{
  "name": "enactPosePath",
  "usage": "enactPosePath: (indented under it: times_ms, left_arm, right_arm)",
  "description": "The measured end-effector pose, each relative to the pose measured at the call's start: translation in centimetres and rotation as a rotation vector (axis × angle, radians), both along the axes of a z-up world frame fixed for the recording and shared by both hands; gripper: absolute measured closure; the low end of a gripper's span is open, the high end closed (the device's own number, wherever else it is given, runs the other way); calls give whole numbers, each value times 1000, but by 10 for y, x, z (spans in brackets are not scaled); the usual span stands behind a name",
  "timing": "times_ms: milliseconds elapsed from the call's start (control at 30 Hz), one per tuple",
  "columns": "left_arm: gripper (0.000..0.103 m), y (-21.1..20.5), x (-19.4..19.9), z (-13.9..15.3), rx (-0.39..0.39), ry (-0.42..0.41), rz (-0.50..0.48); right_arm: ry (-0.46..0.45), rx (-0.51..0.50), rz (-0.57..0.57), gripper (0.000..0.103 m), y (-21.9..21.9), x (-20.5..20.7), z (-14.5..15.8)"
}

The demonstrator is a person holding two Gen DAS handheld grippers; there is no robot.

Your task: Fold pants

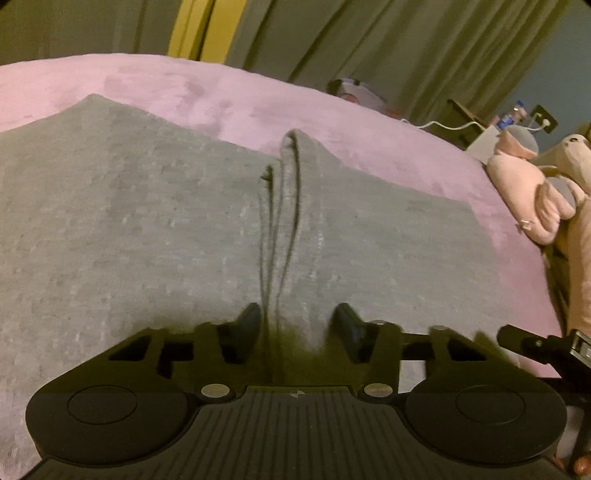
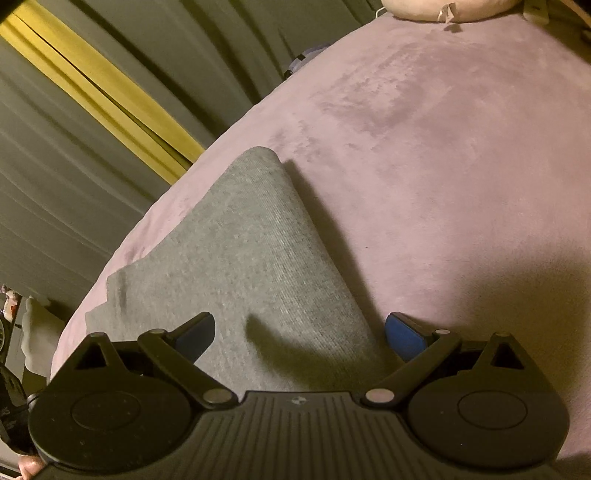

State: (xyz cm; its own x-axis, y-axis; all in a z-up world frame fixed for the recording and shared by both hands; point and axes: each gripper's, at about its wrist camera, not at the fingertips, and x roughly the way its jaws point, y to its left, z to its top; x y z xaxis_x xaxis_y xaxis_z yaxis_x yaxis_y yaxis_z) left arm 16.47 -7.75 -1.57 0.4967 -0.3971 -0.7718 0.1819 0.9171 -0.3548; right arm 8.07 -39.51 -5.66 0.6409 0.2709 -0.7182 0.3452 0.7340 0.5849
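Grey pants (image 1: 155, 221) spread over a pink plush blanket (image 1: 207, 88), filling the near and middle ground of the left wrist view. A raised ridge of fabric (image 1: 291, 155) running from the near edge toward the far side, with two dark drawstring lines (image 1: 280, 236) lying along it. Left gripper (image 1: 297, 325) low over the cloth, tongs spread, one finger on either side of the ridge; cannot tell whether the tips touch the fabric. Nothing pinched between them.

In the right wrist view, a folded grey section of the pants (image 2: 240, 251) tapering to a rounded corner at the far end, lying on the same blanket (image 2: 443, 147). Right gripper (image 2: 299, 332) just above it, tongs spread wide: left finger (image 2: 195, 332) over the grey fabric, right finger with its blue pad (image 2: 404, 338) over bare blanket just beside the fold's right edge. Nothing gripped.

Pink stuffed toys (image 1: 535, 192) heaped at the right edge of the bed. Grey-green curtains (image 1: 369, 40) hanging beyond the far side, with a yellow strip (image 1: 192, 29) between them. A white cable (image 1: 447, 127) and small clutter at the far right, too small to tell apart.
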Motion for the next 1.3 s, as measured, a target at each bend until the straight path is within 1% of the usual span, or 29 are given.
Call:
enactPosePath:
  times_ms: [133, 167, 200, 333, 367, 400, 467, 533, 567, 700, 800, 933, 1000, 1100, 1167, 1267, 1300]
  left_arm:
    - [59, -5, 2, 1, 9, -3, -5]
    - [58, -5, 3, 0, 8, -1, -4]
    - [54, -6, 4, 0, 8, 0, -1]
    - [52, -5, 8, -2, -8, 6, 11]
    - [55, -5, 10, -3, -12, 8, 15]
    - [66, -5, 11, -3, -14, 6, 16]
    - [78, -3, 12, 1, -16, 4, 26]
    - [82, -1, 10, 7, -36, -12, 17]
    - [83, -1, 9, 10, -32, -29, 9]
    - [84, 3, 2, 27, -30, -92, -20]
    - [85, 12, 1, 42, -45, -121, -7]
    - [85, 28, 2, 56, 19, -178, 28]
    - [85, 37, 4, 57, 43, -179, 49]
    - [84, 56, 6, 50, 54, -137, 108]
    - [83, 63, 7, 41, 70, -100, 127]
    - [81, 65, 6, 32, 157, -81, 157]
    - [76, 69, 4, 31, 166, -79, 163]
  right_arm:
    - [1, -1, 0, 4, 0, 0, -1]
    - [2, -2, 0, 4, 1, 1, -1]
    - [3, -3, 0, 4, 1, 1, -1]
    - [5, -8, 3, 4, 1, 1, -1]
    - [5, -9, 3, 4, 1, 1, -1]
    - [5, -8, 3, 4, 1, 1, -1]
    - [1, -2, -1, 4, 0, 0, -1]
    - [-8, 13, -12, 4, -2, -2, -1]
    - [-10, 21, -18, 4, -3, -3, -2]
    - [-18, 28, -29, 4, -5, -4, -1]
    - [-28, 24, -33, 4, -6, -5, 0]
    - [-27, 28, -38, 4, -6, -5, 0]
    - [-26, 24, -34, 4, -6, -4, 0]
    - [-23, 23, -31, 4, -6, -4, 0]
    - [-22, 22, -30, 4, -7, -4, -1]
    - [-18, 15, -23, 4, -6, -4, -1]
    - [-17, 11, -22, 4, -5, -4, -1]
